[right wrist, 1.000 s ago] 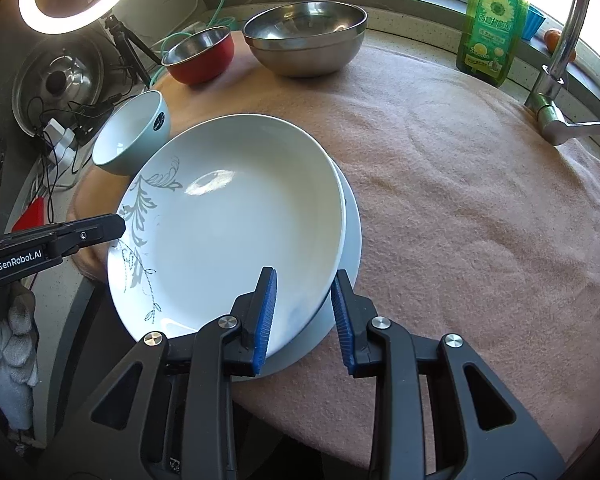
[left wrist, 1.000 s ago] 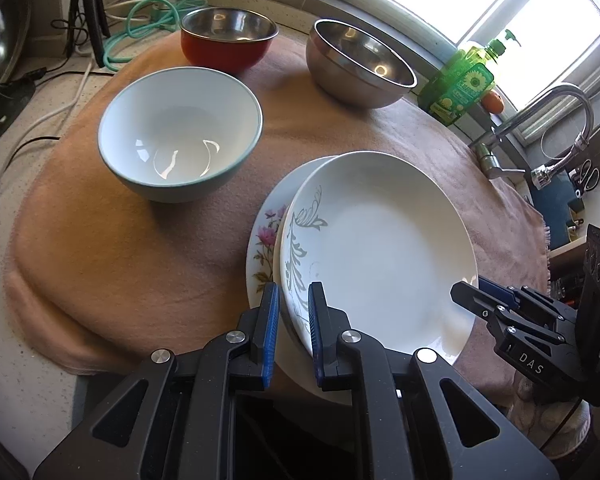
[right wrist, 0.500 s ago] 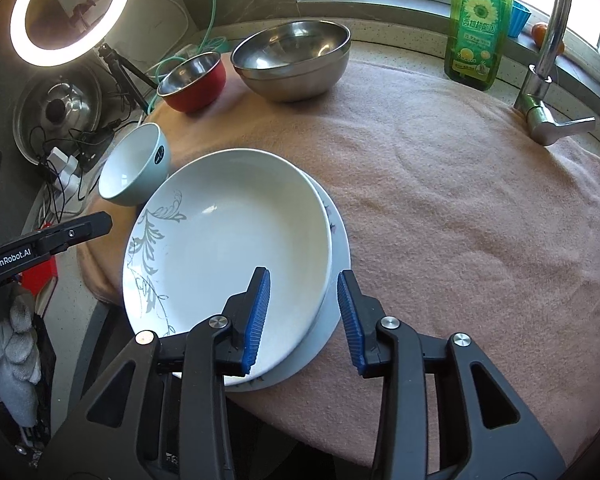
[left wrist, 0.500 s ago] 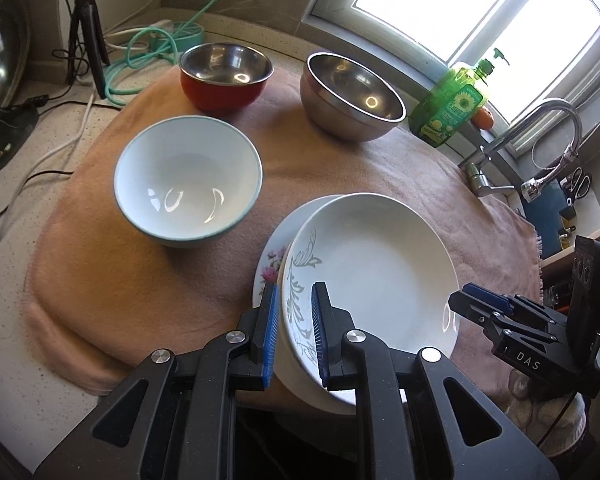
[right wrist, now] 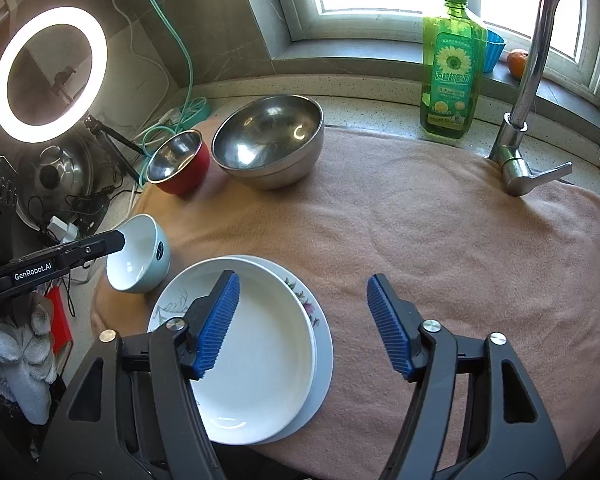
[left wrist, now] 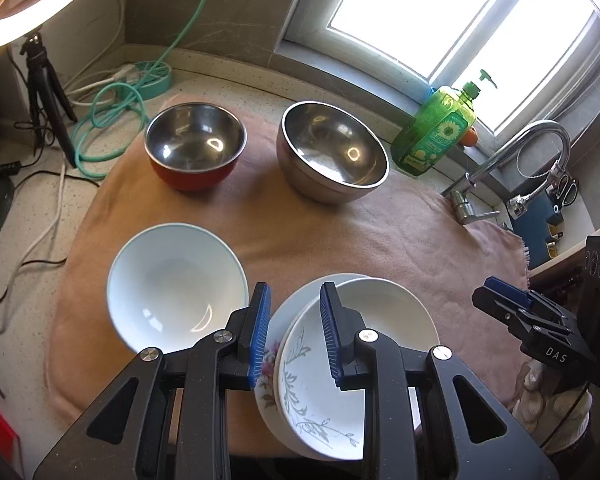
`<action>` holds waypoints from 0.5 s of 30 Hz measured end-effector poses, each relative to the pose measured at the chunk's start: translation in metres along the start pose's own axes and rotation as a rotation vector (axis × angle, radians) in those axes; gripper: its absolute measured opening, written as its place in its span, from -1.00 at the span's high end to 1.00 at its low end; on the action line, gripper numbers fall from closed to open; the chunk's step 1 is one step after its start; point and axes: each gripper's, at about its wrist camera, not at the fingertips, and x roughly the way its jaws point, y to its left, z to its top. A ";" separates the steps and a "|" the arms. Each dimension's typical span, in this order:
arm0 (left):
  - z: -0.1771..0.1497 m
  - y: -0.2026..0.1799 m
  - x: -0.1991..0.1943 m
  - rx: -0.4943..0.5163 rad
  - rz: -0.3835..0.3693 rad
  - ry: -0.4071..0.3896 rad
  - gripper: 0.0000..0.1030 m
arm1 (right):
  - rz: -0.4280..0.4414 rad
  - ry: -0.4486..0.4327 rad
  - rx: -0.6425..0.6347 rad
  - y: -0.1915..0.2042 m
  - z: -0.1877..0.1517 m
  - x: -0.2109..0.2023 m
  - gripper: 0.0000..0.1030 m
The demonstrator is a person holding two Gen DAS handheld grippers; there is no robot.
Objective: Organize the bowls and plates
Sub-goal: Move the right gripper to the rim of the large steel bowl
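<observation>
Leaf plate (right wrist: pixel 256 364) lies flat, face up, nested on the floral plate (right wrist: pixel 318 340) at the towel's (right wrist: pixel 440 248) near edge. Round, so no long axis. Left gripper (left wrist: pixel 294 332) has just opened a little, right gripper (right wrist: pixel 302 328) wide; both empty above the plates. Bowls behind, sink counter, window.

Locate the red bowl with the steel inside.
The red bowl stands at the far left of the pink cloth, just left of the larger steel bowl and beyond the white bowl.
</observation>
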 end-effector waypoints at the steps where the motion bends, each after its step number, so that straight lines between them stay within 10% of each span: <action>1: 0.006 0.000 0.002 0.011 -0.002 0.004 0.41 | 0.007 -0.004 0.017 -0.001 0.005 0.001 -0.43; 15: 0.110 0.008 0.045 0.083 -0.050 0.048 0.32 | 0.045 0.006 0.156 -0.007 0.065 0.036 -0.43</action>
